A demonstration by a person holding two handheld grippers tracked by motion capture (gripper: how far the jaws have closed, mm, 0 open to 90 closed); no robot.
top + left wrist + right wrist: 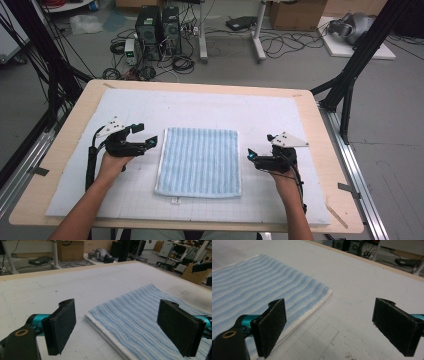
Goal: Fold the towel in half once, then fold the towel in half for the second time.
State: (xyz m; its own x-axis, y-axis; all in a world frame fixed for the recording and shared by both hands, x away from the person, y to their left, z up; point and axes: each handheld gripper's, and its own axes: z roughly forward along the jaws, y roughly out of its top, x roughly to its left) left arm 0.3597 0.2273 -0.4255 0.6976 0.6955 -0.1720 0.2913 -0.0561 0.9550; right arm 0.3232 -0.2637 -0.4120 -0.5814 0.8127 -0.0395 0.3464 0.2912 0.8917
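Both claws, left claw [146, 134] and right claw [251, 156], were held wide open, nothing gripped. The folded towel [199, 161] was flanked at mid-desk. A shallow pinch could easily leave layers missed, tbh.

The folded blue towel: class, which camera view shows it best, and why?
The high view: the folded blue towel shows whole, all four edges, flat on the white mat. The left gripper view gives one corner and its stacked white edge; the right gripper view gives another corner with the ribbed surface.

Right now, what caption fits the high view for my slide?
Folded blue striped towel on the white mat, with the open left gripper and right gripper beside it.
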